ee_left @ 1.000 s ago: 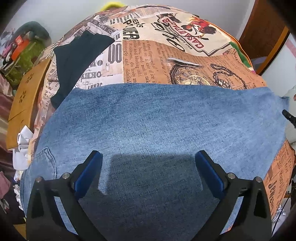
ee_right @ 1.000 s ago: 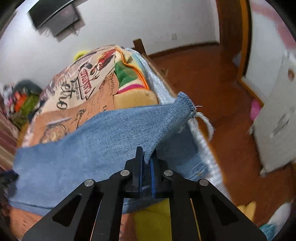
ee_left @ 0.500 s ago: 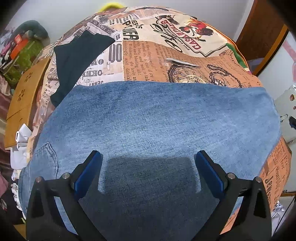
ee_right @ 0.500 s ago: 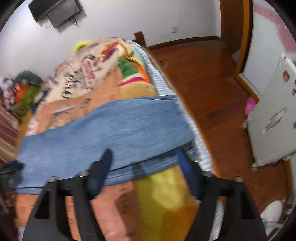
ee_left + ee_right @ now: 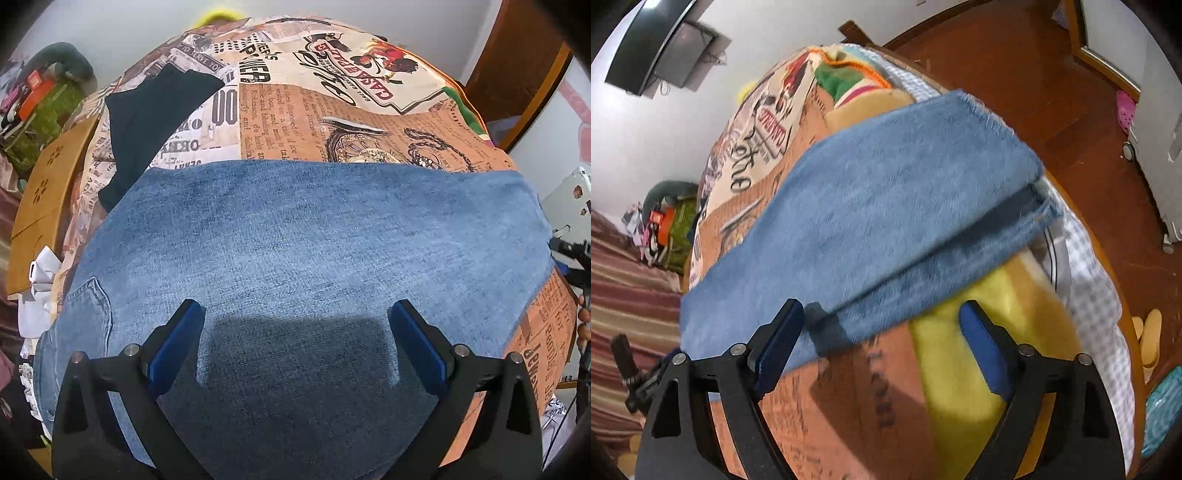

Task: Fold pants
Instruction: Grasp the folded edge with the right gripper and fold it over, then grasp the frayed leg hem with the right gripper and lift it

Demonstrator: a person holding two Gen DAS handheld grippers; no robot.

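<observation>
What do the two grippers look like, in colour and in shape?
The left gripper and the right gripper look the same: two black angular arms with triangular cut-outs and round silver screws. The fingers carry flat blue pads on their inner faces. No cables, markings or sleeves are visible on them.

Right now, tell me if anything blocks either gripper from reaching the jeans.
Nothing visible does. The left gripper hangs open directly above the jeans. The right gripper is open over the bedspread at the jeans' near edge.
</observation>
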